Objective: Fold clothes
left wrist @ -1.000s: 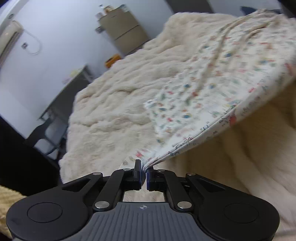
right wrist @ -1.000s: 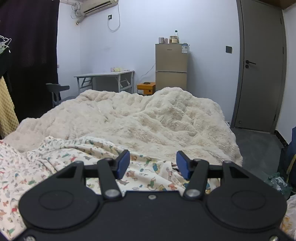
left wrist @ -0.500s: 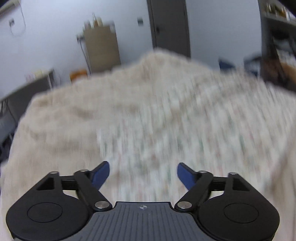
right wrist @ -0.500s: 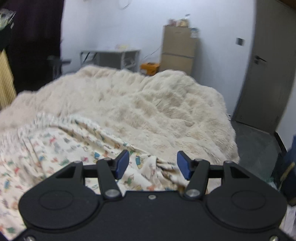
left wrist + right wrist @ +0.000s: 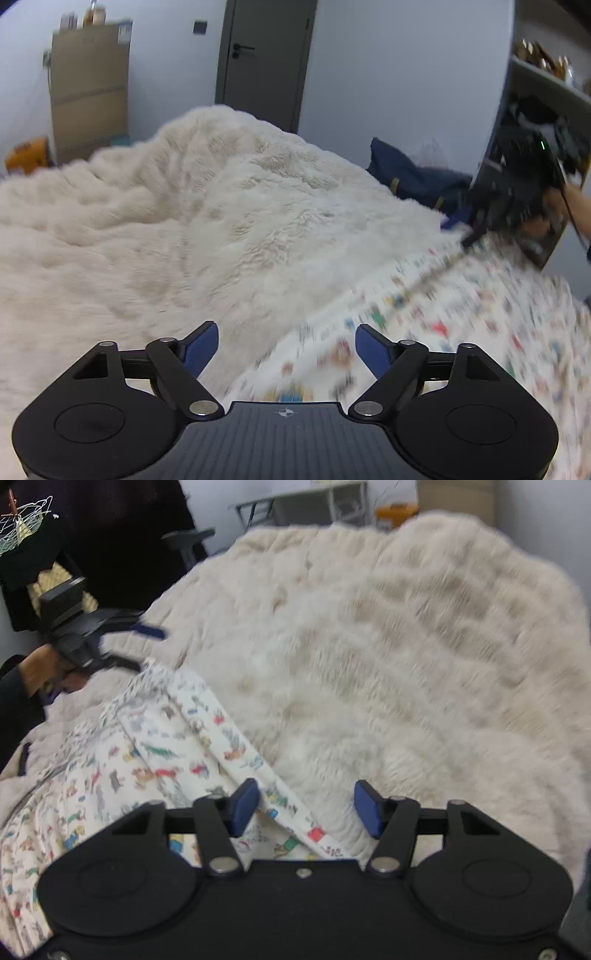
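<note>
A white garment with small coloured animal prints [image 5: 461, 314] lies on a fluffy cream blanket [image 5: 221, 221]. My left gripper [image 5: 287, 350] hovers over the garment's near corner, its jaws closing; the cloth is below them and the blue pads touch nothing. In the right wrist view the garment [image 5: 147, 760] lies folded at the lower left. My right gripper [image 5: 304, 808] is tipped down over it with jaws closing; a folded hem strip runs between the pads, unpressed. Each gripper also shows, blurred, in the other's view: the right gripper [image 5: 461, 229] and the left gripper [image 5: 144, 648].
The blanket [image 5: 406, 664] covers the whole bed. Behind it stand a grey door [image 5: 264, 55], a brown cabinet [image 5: 88, 85], a dark blue bag [image 5: 410, 173] and a shelf unit [image 5: 546, 85]. A desk [image 5: 303, 502] and a chair [image 5: 188, 542] stand at the far side.
My left gripper has let go of the garment's corner, opened wide and swung across the bed. The garment has dropped onto the blanket. My right gripper has tipped down toward its hem.
</note>
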Motion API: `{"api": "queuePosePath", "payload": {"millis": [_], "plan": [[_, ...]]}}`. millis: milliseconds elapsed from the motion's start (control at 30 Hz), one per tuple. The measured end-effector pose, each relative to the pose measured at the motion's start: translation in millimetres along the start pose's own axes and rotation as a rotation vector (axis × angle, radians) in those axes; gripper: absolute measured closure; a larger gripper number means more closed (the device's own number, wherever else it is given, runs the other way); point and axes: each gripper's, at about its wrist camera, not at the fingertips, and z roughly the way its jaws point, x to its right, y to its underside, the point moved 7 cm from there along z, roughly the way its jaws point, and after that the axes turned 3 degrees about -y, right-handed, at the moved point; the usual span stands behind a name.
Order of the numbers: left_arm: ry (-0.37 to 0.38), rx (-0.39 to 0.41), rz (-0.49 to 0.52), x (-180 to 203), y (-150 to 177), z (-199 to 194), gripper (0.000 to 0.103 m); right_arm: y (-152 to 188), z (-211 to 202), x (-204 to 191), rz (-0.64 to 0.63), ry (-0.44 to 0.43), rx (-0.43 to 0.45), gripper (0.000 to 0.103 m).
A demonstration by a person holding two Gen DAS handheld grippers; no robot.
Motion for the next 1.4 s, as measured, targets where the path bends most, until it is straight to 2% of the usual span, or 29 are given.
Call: {"api": "queuePosePath", "payload": {"millis": [33,67,100,133,167,233,300,367,400,433,467,533,567,600,667,733,767,800,867,933,1000,1067,1133,1200,1233,1267,1300,1367,1400], "plan": [[0.021,-0.031,0.011,2,5,12,0.039,2,4,1,-0.006,-0.005,-0.014,0.066],[0.043,-0.065,0.032,6,11,19,0.052,4,5,0,-0.016,-0.017,-0.015,0.073],[0.06,-0.084,0.055,10,16,22,0.071,4,4,-2,-0.029,-0.031,-0.004,0.079],[0.082,-0.1,0.093,13,18,23,0.082,4,1,-4,-0.043,-0.042,0.011,0.095],[0.1,-0.113,0.128,16,20,24,0.095,3,-3,-4,-0.045,-0.045,0.032,0.098],[0.08,-0.083,0.141,12,12,18,0.101,-5,-24,-3,-0.028,-0.051,0.116,0.101],[0.04,-0.03,0.158,9,1,7,0.102,-13,-39,-6,-0.031,-0.044,0.177,0.101],[-0.002,0.027,0.173,6,-12,-5,0.102,-19,-52,-8,-0.039,-0.019,0.234,0.101],[-0.036,0.083,0.161,2,-26,-14,0.102,-24,-58,-9,-0.04,-0.003,0.261,0.101],[-0.046,0.099,0.156,0,-29,-15,0.102,-29,-64,-9,-0.039,0.015,0.289,0.102],[-0.083,0.143,0.136,-3,-41,-18,0.102,-35,-68,-6,-0.029,0.057,0.316,0.102],[-0.152,0.151,0.09,-4,-56,-7,0.097,-46,-72,2,-0.001,0.165,0.369,0.101],[-0.192,0.148,0.07,-5,-63,0,0.086,-49,-69,5,0.007,0.197,0.37,0.098],[-0.274,0.1,0.063,-5,-62,13,0.078,-50,-61,8,0.016,0.241,0.343,0.095],[-0.422,0.008,0.044,-5,-59,37,0.066,-48,-46,13,0.036,0.345,0.287,0.082],[-0.392,-0.006,-0.013,-5,-52,39,0.062,-40,-44,16,0.05,0.443,0.255,0.081],[-0.378,0.002,-0.032,-5,-49,35,0.051,-36,-51,15,0.067,0.469,0.268,0.077],[-0.378,0.017,-0.057,-9,-44,22,0.031,-28,-67,12,0.092,0.473,0.3,0.074],[-0.38,0.042,-0.122,-21,-31,-5,0.016,-2,-103,2,0.126,0.477,0.372,0.057],[-0.415,0.057,-0.238,-47,1,-44,0.016,17,-123,-3,0.144,0.476,0.4,0.051],[-0.459,0.041,-0.34,-71,33,-71,0.015,50,-147,-11,0.184,0.462,0.441,0.05],[-0.546,0.002,-0.468,-111,80,-96,0.015,84,-167,-18,0.227,0.448,0.481,0.05],[-0.629,-0.035,-0.596,-149,127,-121,0.015,110,-173,-16,0.268,0.431,0.509,0.05],[-0.653,-0.036,-0.711,-175,163,-133,0.015,132,-173,-9,0.305,0.424,0.515,0.05],[-0.648,-0.027,-0.77,-186,178,-136,0.015,142,-172,-6,0.322,0.422,0.516,0.05],[-0.61,0.006,-0.894,-203,202,-136,0.016,148,-168,1,0.339,0.428,0.506,0.05],[-0.575,0.036,-0.949,-208,209,-133,0.017,152,-161,9,0.357,0.437,0.492,0.05],[-0.455,0.125,-1.068,-216,216,-117,0.017,156,-156,17,0.378,0.443,0.484,0.05],[-0.43,0.137,-1.072,-216,214,-110,0.018,157,-153,21,0.392,0.442,0.485,0.05]]}}
